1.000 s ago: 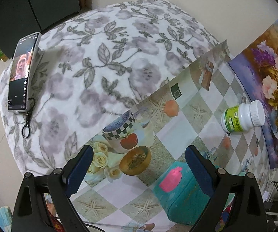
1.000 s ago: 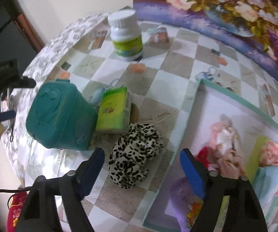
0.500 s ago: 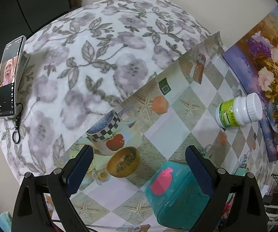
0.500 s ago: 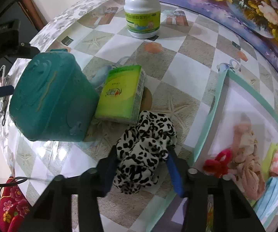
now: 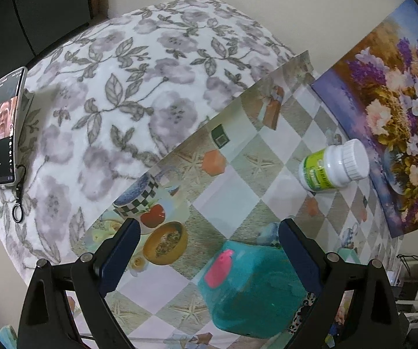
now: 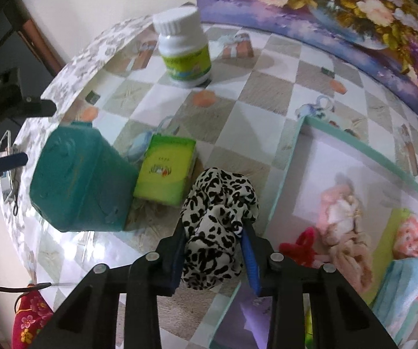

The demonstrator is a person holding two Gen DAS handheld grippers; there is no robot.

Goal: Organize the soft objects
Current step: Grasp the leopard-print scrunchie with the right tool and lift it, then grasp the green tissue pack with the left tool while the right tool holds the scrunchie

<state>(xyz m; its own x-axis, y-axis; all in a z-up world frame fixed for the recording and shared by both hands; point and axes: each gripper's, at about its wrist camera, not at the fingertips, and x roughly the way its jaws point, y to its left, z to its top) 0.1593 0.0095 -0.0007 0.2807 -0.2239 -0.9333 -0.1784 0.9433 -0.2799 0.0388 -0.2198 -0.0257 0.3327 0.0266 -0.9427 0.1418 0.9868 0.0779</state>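
Fingers point(image 6: 177, 250) of the right gripper point(image 6: 213, 247) have just been closing and now pinch the leopard-print fabric scrunchie point(image 6: 217, 215) beside the teal-rimmed tray point(image 6: 281, 192) on the bench; left gripper point(image 5: 206, 250) fingers gape wide, empty, above the teal plastic box point(image 5: 252, 285).

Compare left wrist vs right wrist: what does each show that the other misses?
Left wrist only: a smartphone with a lit screen lying on the grey floral fleece blanket, seen past the open left gripper.

Right wrist only: the right gripper, whose jaws have just been closing, pressed on the leopard-print fabric scrunchie; a green rectangular packet; the teal-rimmed tray holding soft items.

Both: the white bottle with green label, the teal plastic box, the floral painting.
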